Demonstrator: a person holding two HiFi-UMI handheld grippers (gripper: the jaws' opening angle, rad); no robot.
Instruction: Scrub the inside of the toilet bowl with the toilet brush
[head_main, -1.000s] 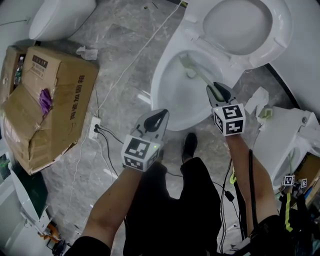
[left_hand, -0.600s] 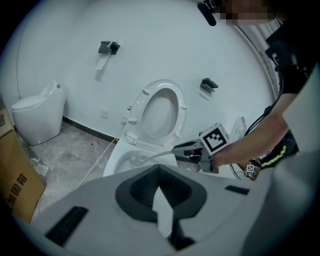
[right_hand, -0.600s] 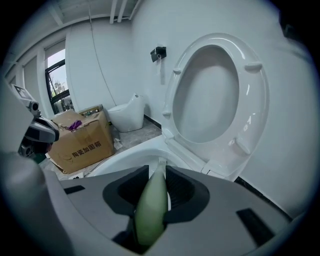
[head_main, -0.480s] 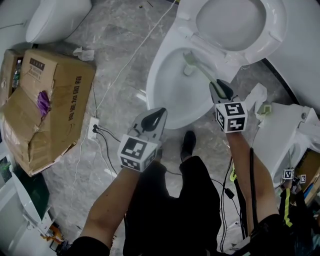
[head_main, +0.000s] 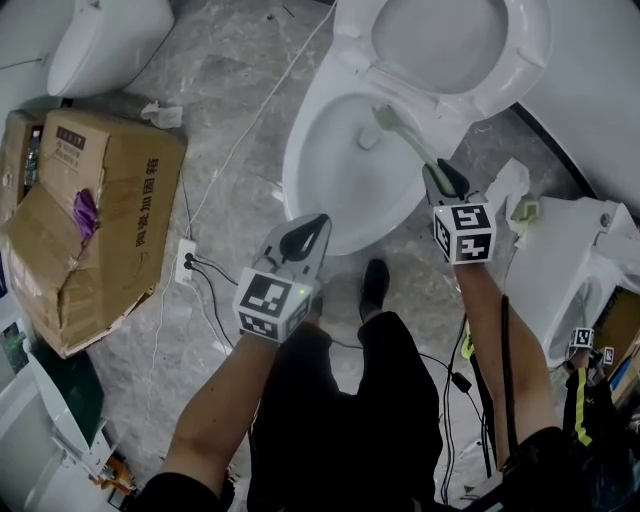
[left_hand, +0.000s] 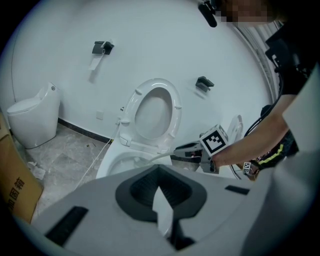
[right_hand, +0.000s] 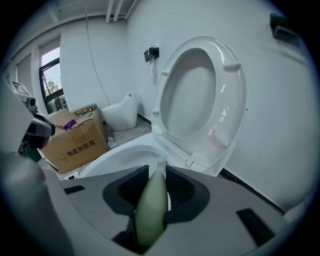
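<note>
Toilet brush (head_main: 398, 132) is clamped at the handle end by the right gripper (head_main: 441, 175); its head is set inside the toilet bowl (head_main: 296, 170), near the rear rim.
Brush is judged light, stiff, smooth plastic, likely slippery when wet; the hold is best kept high on the handle. Left gripper (head_main: 306, 236) is closed on nothing. "加固箱" is read on the cardboard box (head_main: 120, 200).

Two grippers: left gripper (head_main: 314, 226), right gripper (head_main: 440, 172); one toilet brush (head_main: 405, 138); one cardboard box (head_main: 120, 200).

Location type: sanitary-ware storage or test room, possibly a showroom. Indicators: an open toilet (head_main: 320, 190), a second toilet (head_main: 100, 45) and a third white fixture (head_main: 555, 270) share one grey stone floor (head_main: 220, 100). A cardboard box (head_main: 120, 220) and loose cables (head_main: 203, 265) lie alongside.
</note>
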